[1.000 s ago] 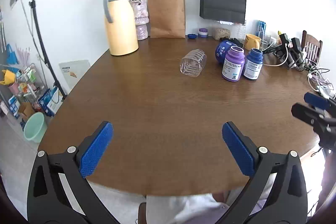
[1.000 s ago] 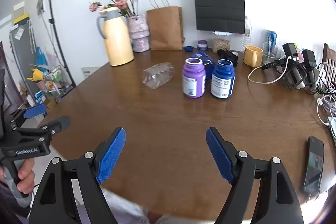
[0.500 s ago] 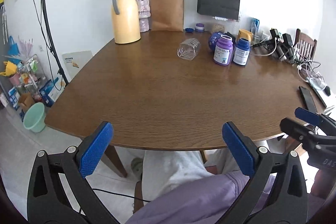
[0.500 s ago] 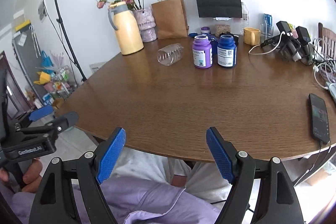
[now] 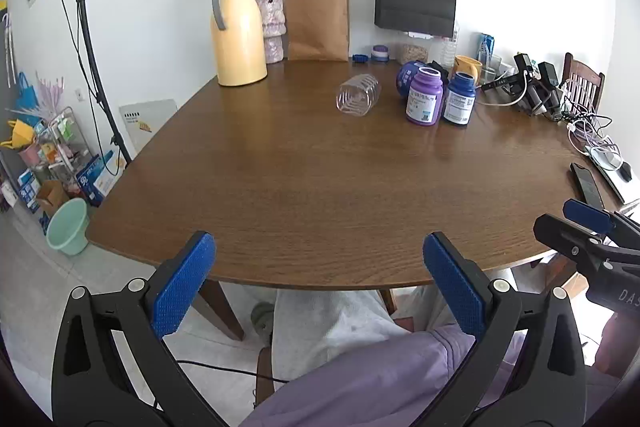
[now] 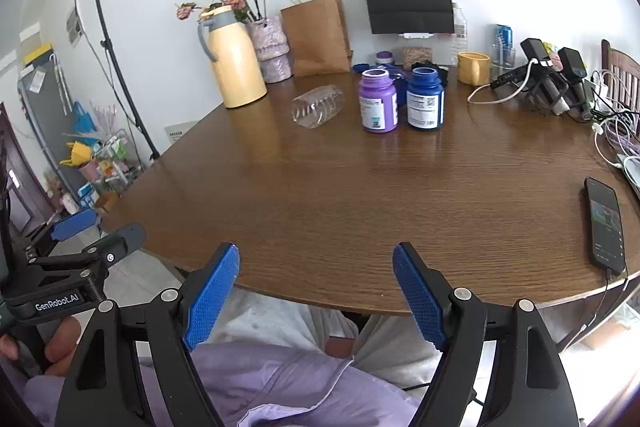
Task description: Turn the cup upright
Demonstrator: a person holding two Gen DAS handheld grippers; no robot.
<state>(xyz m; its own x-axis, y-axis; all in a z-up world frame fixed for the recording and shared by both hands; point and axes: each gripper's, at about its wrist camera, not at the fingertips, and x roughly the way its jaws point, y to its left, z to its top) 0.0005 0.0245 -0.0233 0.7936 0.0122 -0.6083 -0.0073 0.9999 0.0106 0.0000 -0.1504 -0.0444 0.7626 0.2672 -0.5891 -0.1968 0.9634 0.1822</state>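
The clear ribbed cup [image 5: 358, 100] lies on its side at the far part of the table [image 5: 320, 187], just beside the purple jar [image 5: 424, 99] and blue jar [image 5: 460, 99]. Left gripper [image 5: 320, 283] and right gripper [image 6: 316, 291] hang at the near edge, jaws apart, empty. Risks: the round cup is likely to roll when touched; a wide approach may knock over the jars; thin transparent walls may slip or deform under clamping.
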